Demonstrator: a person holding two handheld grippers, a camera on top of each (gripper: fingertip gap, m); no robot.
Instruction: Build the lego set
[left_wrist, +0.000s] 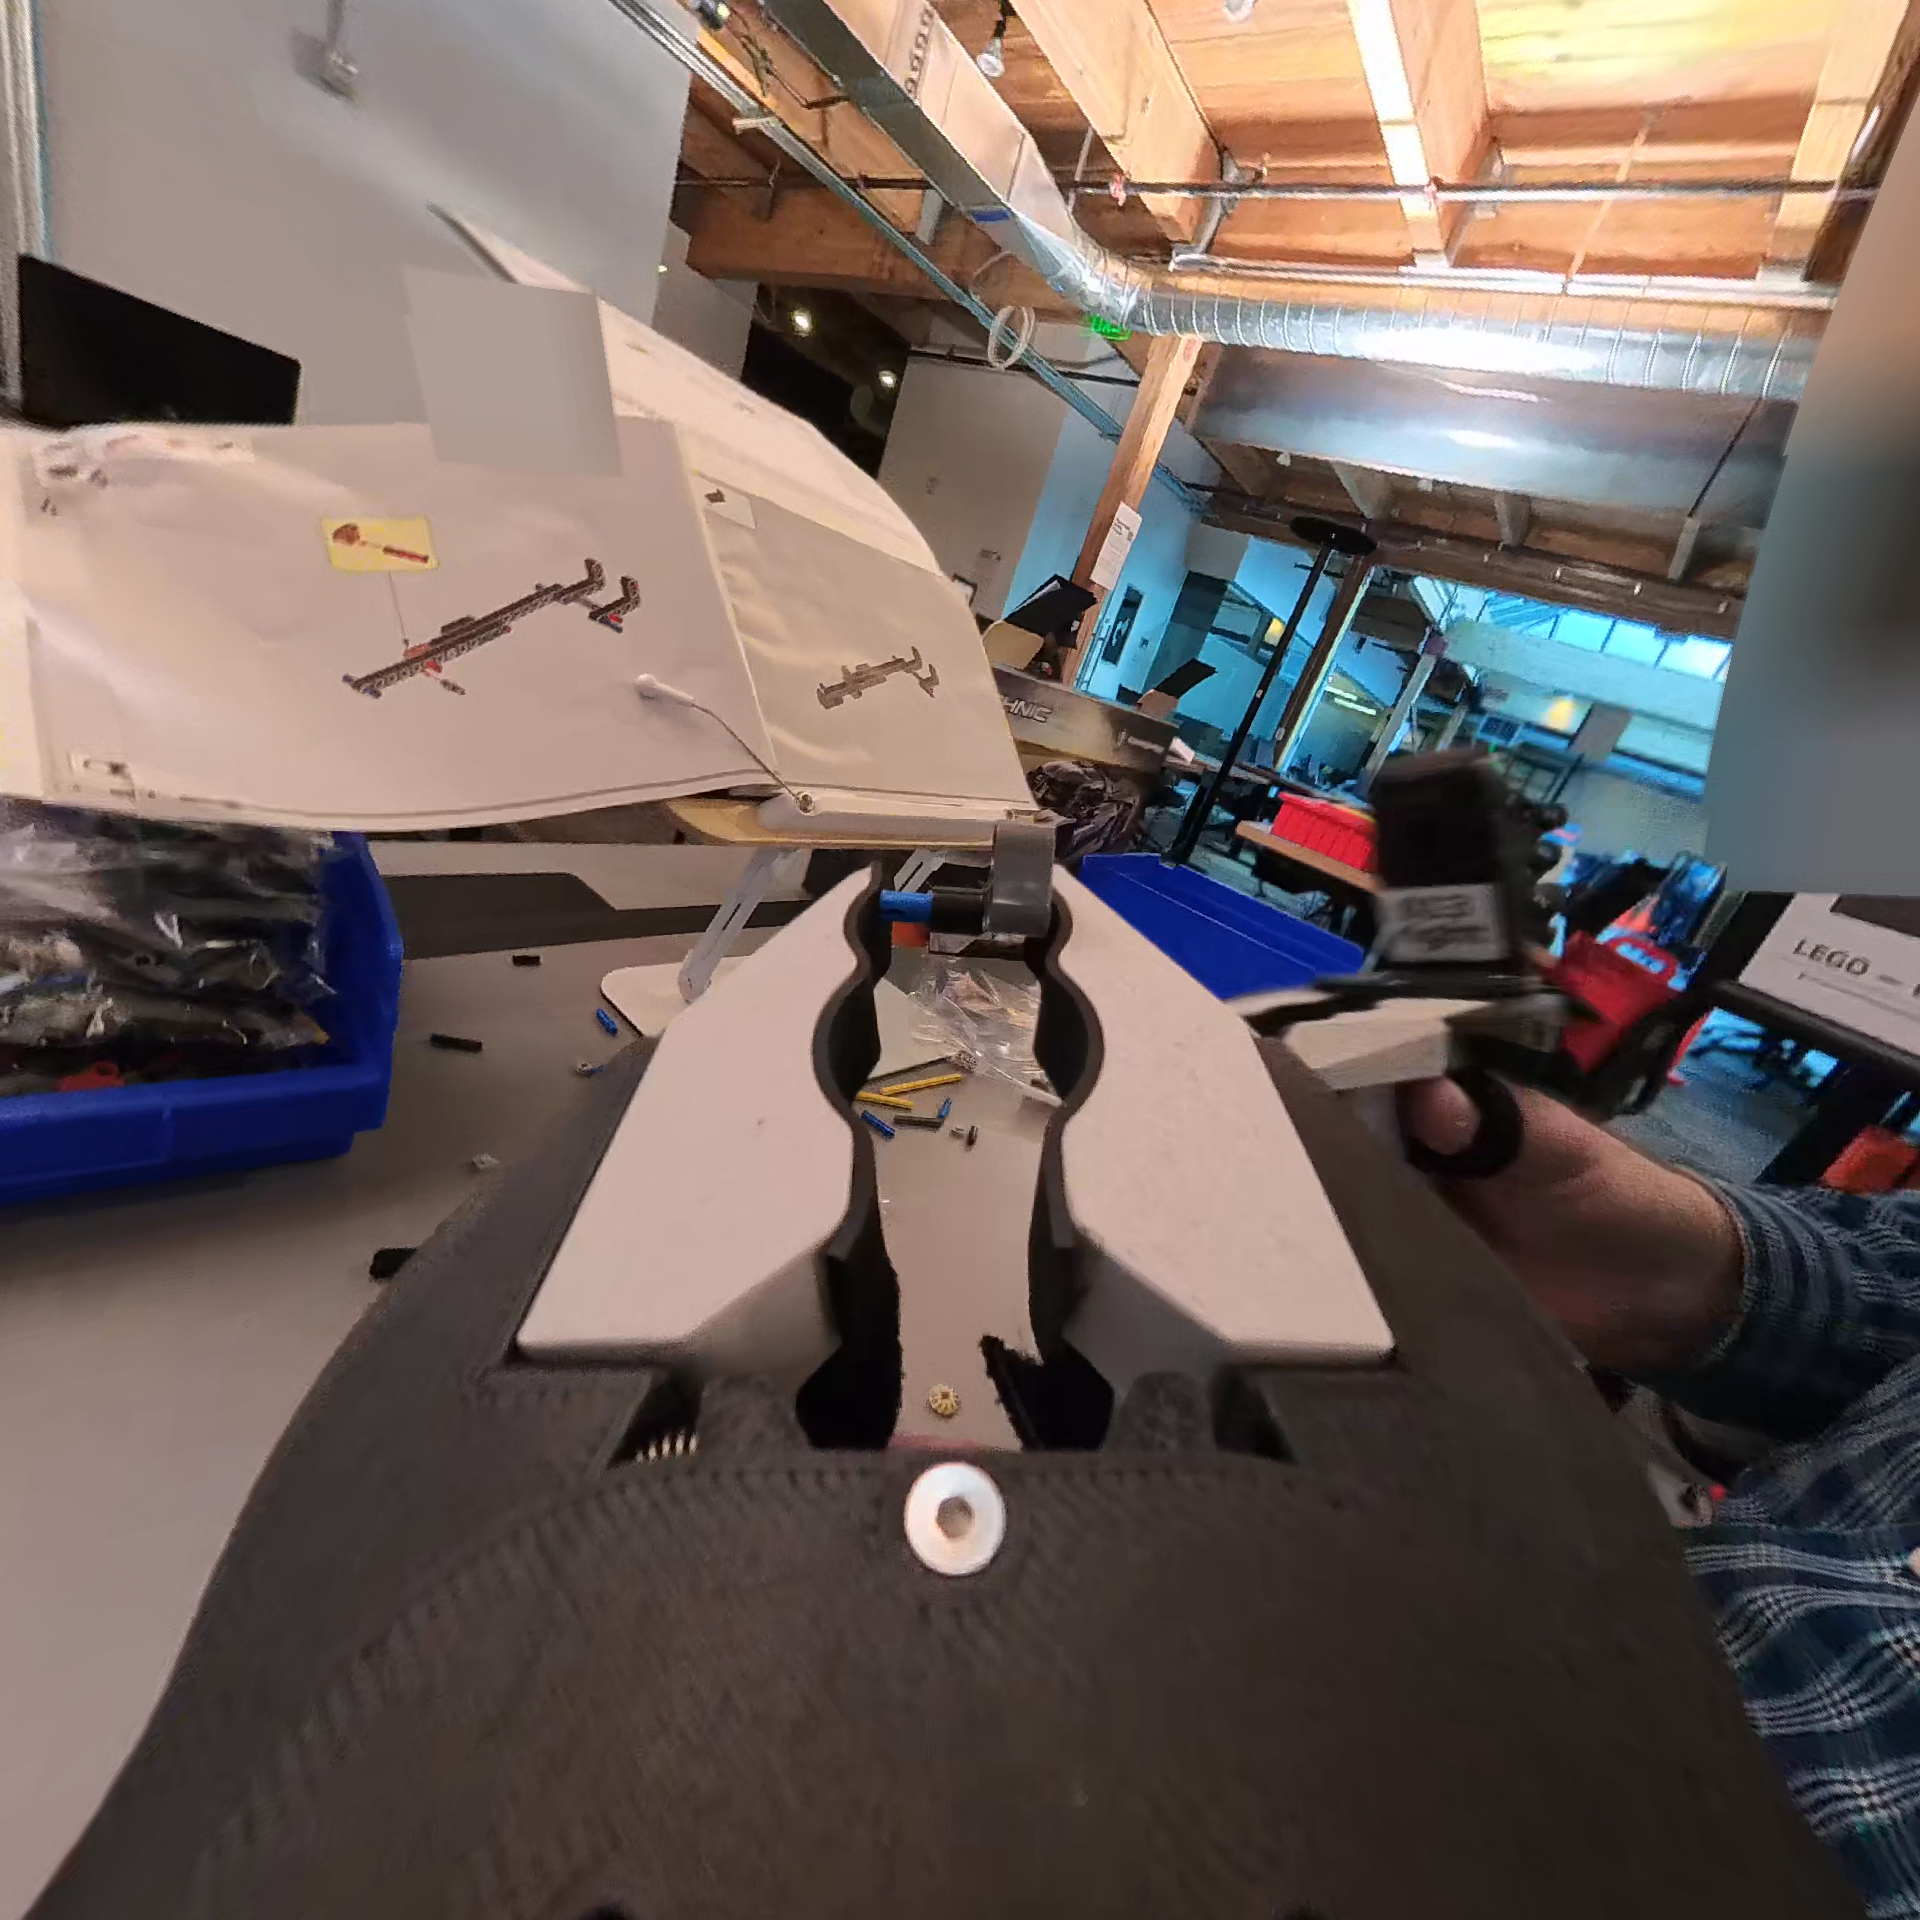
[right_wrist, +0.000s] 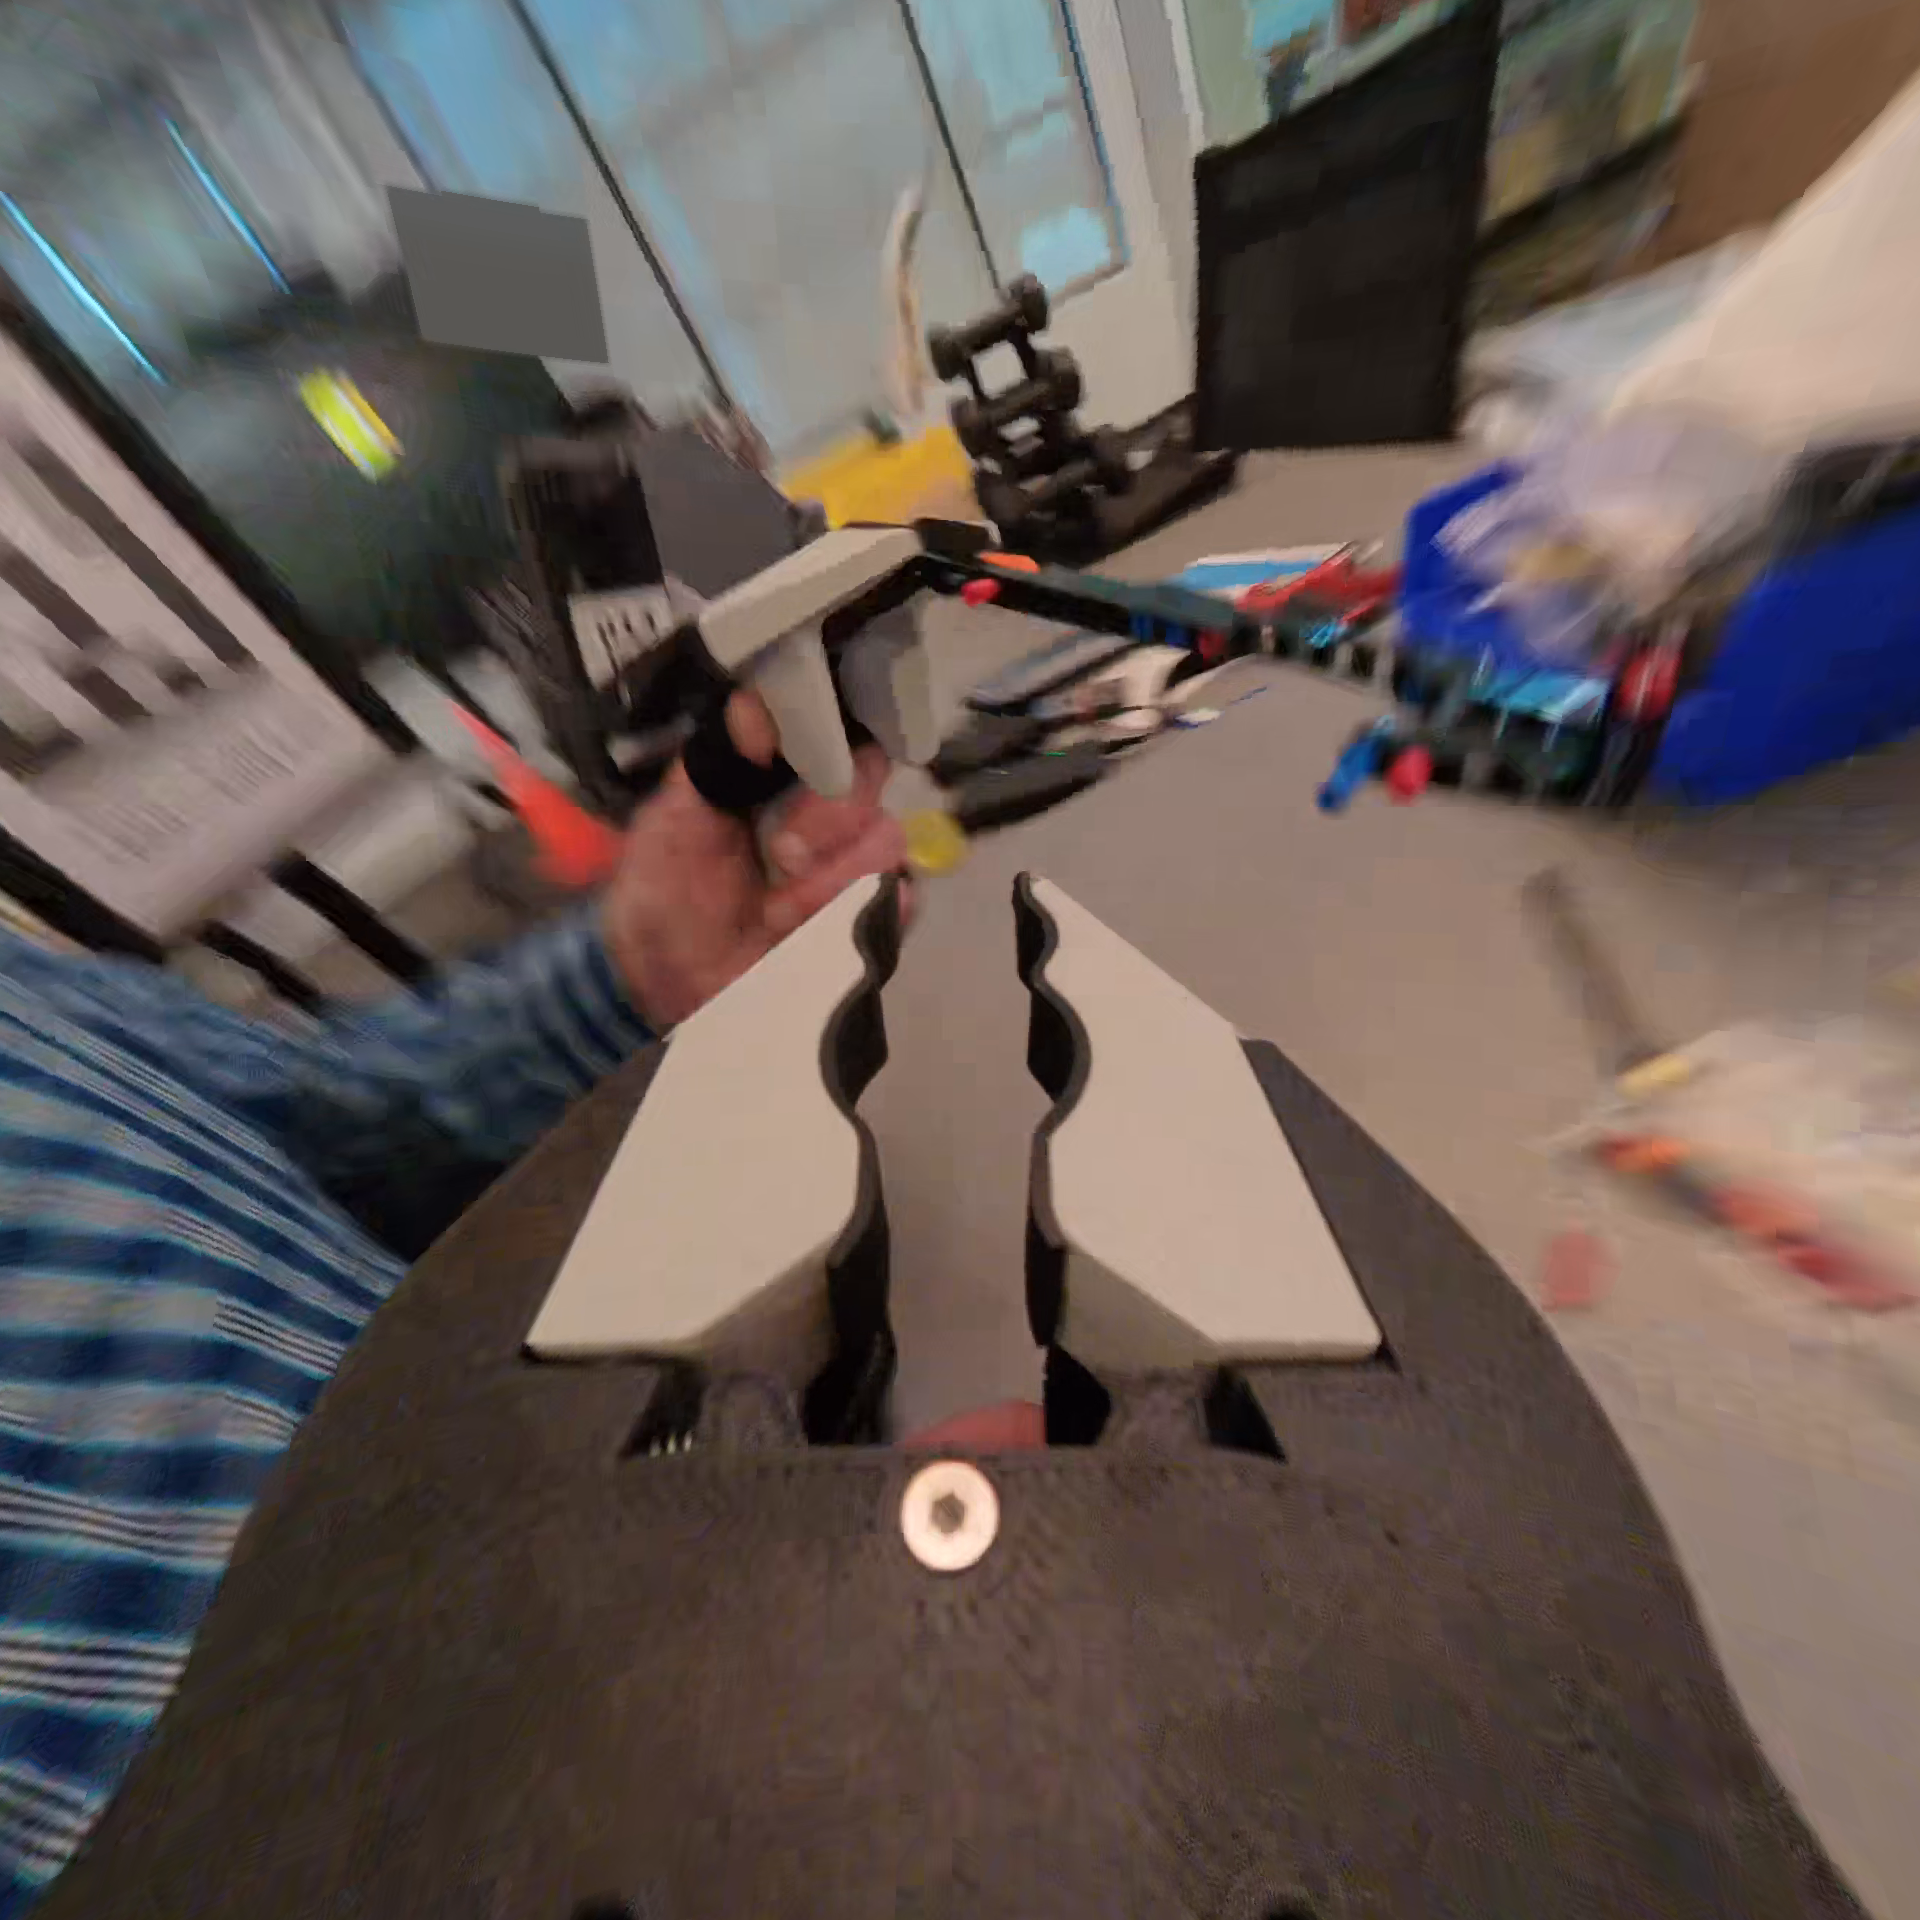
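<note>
Left wrist view: the left tongs (left_wrist: 961, 914) pinch one end of the lego beam assembly (left_wrist: 971, 899) at their tips, above the counter (left_wrist: 208, 1351). Right tongs (right_wrist: 956, 894) gape empty; the assembly (right_wrist: 1164, 613) reaches rightward beyond them toward a blue bin (right_wrist: 1766, 696).

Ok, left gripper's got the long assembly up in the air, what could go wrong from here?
The left gripper pinches only one end of the black beam assembly; the long overhang could twist or slip out. The right gripper is open and empty, giving no support. Small pins loose on the table could get knocked.
</note>
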